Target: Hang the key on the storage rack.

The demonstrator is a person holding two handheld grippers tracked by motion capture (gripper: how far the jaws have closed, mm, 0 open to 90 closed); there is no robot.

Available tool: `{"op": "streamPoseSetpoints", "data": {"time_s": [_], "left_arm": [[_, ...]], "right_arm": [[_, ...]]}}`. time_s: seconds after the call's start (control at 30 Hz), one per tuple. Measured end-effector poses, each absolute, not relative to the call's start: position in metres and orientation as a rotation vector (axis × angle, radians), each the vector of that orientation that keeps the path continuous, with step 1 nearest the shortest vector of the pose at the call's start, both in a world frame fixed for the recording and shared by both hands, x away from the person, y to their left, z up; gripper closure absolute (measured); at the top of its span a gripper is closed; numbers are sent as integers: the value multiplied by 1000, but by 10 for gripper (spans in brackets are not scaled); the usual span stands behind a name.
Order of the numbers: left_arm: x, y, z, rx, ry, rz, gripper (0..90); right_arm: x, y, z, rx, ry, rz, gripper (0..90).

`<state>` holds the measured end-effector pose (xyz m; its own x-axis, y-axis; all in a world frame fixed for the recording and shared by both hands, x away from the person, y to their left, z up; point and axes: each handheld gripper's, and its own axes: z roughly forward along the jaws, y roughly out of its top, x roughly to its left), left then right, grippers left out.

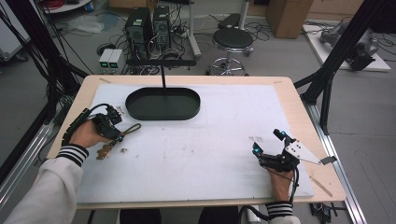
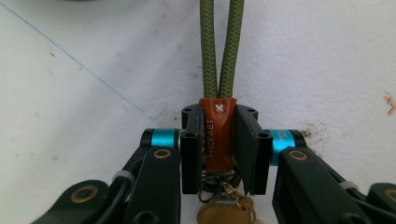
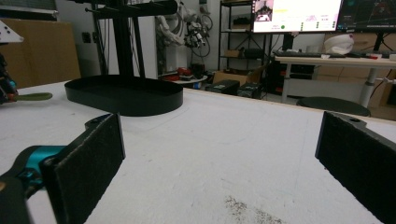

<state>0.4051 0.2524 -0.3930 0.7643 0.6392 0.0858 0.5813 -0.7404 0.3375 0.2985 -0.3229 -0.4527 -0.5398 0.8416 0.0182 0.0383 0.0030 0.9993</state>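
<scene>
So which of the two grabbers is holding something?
The left gripper: its jaws pinch the keychain's brown leather tab. The right gripper is wide open.

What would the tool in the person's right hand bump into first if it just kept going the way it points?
Probably the black oval tray. The right tool, jaws wide apart, points across bare white mat toward it; depth is hard to judge.
</scene>
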Motion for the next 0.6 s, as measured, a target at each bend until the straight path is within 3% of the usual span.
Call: {"op": "streamPoseSetpoints", "data": {"time_s": [0.6], "left_arm": [[403,272,-356,2269,987,569,727]], "right_arm": [[299,-323,-453,915,1644,1603,4]]}}
